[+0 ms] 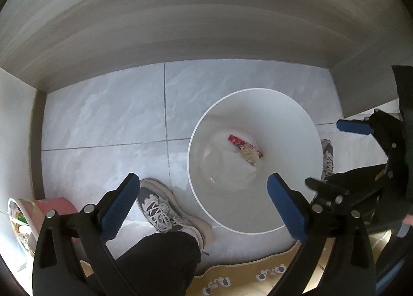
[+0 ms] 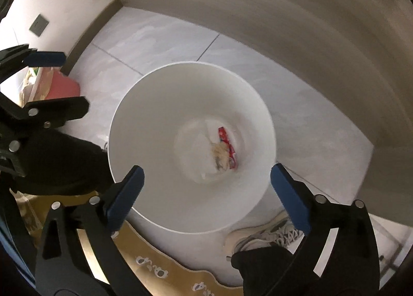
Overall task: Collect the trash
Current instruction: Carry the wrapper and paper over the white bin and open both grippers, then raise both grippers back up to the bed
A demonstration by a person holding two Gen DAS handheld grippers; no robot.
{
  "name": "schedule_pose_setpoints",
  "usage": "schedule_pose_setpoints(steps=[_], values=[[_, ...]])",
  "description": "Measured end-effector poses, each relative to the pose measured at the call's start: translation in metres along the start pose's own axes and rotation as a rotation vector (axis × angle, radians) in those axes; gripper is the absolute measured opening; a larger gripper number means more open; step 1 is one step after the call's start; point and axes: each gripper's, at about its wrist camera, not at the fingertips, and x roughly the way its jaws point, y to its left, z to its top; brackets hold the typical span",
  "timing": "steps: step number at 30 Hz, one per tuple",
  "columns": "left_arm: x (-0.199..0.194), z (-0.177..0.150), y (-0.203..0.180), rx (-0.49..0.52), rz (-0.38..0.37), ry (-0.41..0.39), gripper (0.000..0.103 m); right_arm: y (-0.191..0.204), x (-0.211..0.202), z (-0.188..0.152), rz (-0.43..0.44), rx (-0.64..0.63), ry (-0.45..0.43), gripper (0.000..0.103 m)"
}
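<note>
Lying flat in the white bin (image 2: 144, 105), the red wrapper (image 2: 227, 149) runs upper-left to lower-right; both grippers, left (image 1: 204, 205) and right (image 2: 206, 198), gape empty.

We can't read the print on the red wrapper (image 2: 227, 147) in the white bin (image 2: 124, 120); right view is motion-smeared. Pink container (image 1: 55, 205) at 8 o'clock is cropped by the left view's edge, contents unclear.
</note>
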Motion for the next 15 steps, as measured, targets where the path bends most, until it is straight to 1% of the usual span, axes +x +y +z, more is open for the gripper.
schedule_pose_setpoints(steps=[3,4,7,9,10,12,15], values=[[-0.022,-0.006,-0.002,0.032,-0.018,-0.033,0.097,0.003,-0.025,-0.005,-0.020,0.027,-0.024,0.095],[-0.033,-0.009,-0.002,0.045,-0.030,-0.056,0.097,0.005,-0.039,-0.006,-0.027,0.027,-0.040,0.095],[-0.083,-0.022,-0.008,0.075,-0.072,-0.159,0.097,0.017,-0.097,-0.018,-0.055,0.003,-0.131,0.095],[-0.123,-0.035,-0.012,0.099,-0.091,-0.235,0.097,0.026,-0.146,-0.034,-0.059,-0.017,-0.231,0.095],[-0.144,-0.041,-0.016,0.112,-0.098,-0.275,0.097,0.029,-0.171,-0.044,-0.051,-0.021,-0.287,0.098],[-0.187,-0.051,-0.024,0.141,-0.106,-0.346,0.097,0.036,-0.222,-0.065,-0.036,-0.030,-0.386,0.098],[-0.251,-0.055,-0.036,0.186,-0.100,-0.459,0.097,0.043,-0.305,-0.083,-0.039,-0.064,-0.541,0.098]])
